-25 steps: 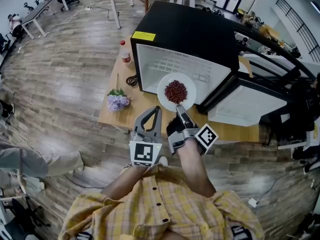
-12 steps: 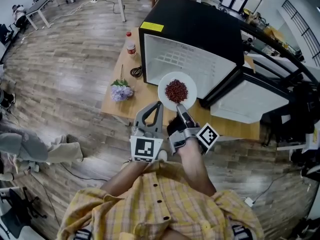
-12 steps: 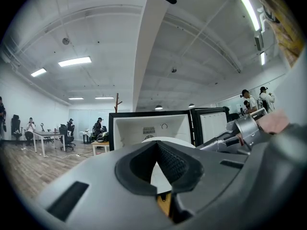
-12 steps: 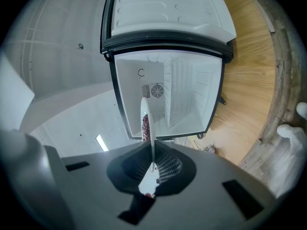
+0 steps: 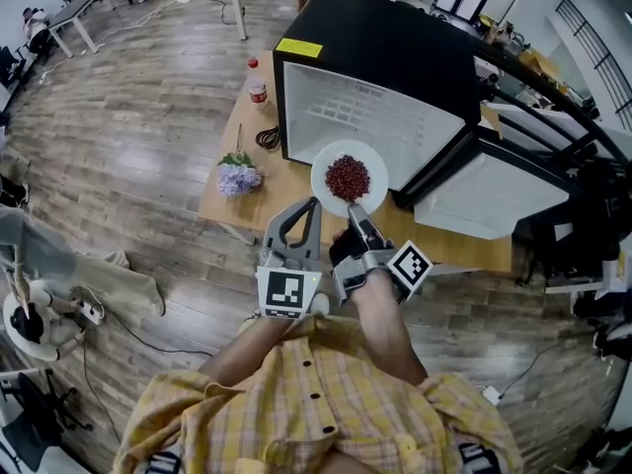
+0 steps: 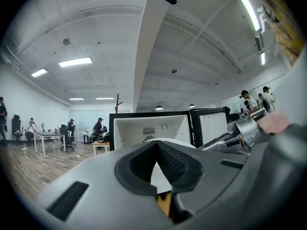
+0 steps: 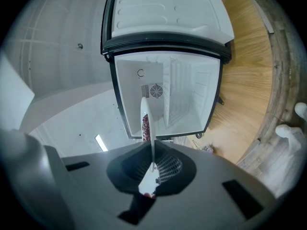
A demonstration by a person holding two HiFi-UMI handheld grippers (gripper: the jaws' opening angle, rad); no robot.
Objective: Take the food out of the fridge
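A white plate (image 5: 349, 179) heaped with red beans hangs in front of the black fridge (image 5: 395, 57), whose white inside shows empty. My right gripper (image 5: 357, 213) is shut on the plate's near rim. In the right gripper view the plate (image 7: 147, 111) stands edge-on between the pads of the right gripper (image 7: 152, 150), with the open fridge (image 7: 187, 95) beyond. My left gripper (image 5: 310, 208) hovers just left of the plate, shut with nothing in it. In the left gripper view the left gripper (image 6: 156, 147) points at the fridge (image 6: 144, 127).
The fridge door (image 5: 494, 200) stands swung open to the right. On the wooden table (image 5: 227, 215) left of the fridge are a red-capped bottle (image 5: 258, 91), a coiled black cable (image 5: 267, 140) and purple flowers (image 5: 238, 178). Desks and people stand far behind.
The plate in my right gripper has edged slightly back from the fridge mouth. My left gripper has kept its place beside it.
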